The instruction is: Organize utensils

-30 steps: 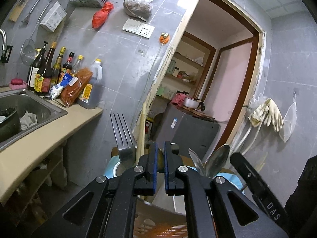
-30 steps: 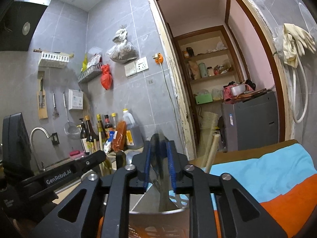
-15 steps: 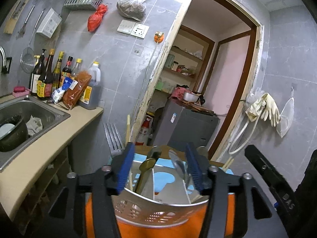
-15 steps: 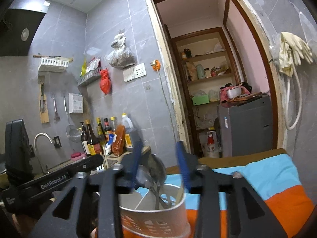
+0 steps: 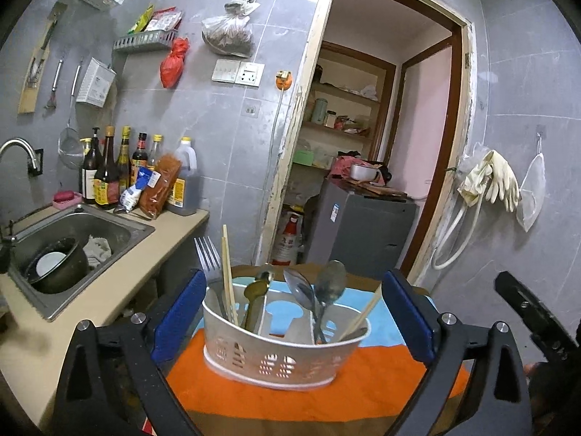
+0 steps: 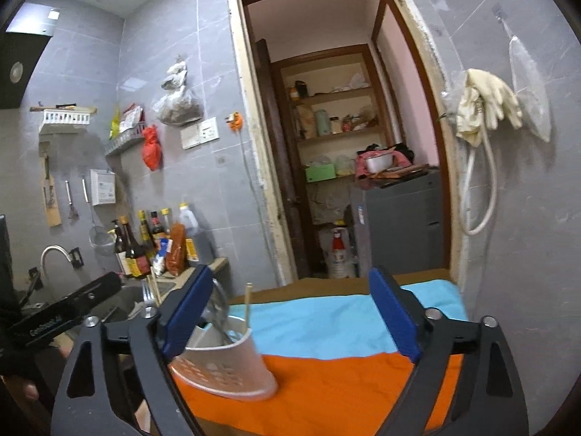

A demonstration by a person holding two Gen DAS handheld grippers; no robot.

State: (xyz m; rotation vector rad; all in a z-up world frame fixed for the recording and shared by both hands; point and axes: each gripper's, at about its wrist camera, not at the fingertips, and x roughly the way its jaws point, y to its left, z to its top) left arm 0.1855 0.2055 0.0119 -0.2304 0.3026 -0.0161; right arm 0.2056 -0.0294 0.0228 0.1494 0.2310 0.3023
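Observation:
A white perforated utensil caddy (image 5: 283, 352) stands on an orange and blue cloth (image 5: 326, 396). It holds a fork (image 5: 207, 258), chopsticks (image 5: 228, 276), a brass spoon (image 5: 256, 289) and two steel spoons (image 5: 328, 283). My left gripper (image 5: 294, 278) is opening, its blue pads wide on either side of the caddy and clear of it. My right gripper (image 6: 290, 272) is opening too, with nothing between its pads. The caddy (image 6: 225, 363) sits by the right gripper's left finger, a spoon (image 6: 218, 305) and a chopstick (image 6: 248, 301) sticking out.
To the left a beige counter carries a steel sink (image 5: 72, 239) with a pot in it and several sauce bottles (image 5: 109, 170). An open doorway behind the table shows a grey cabinet (image 5: 363, 229). Rubber gloves (image 5: 490, 178) hang on the right wall.
Both grippers went from shut to wide open and drew back and upward from the caddy. The whole caddy and its utensils now show in the left wrist view.

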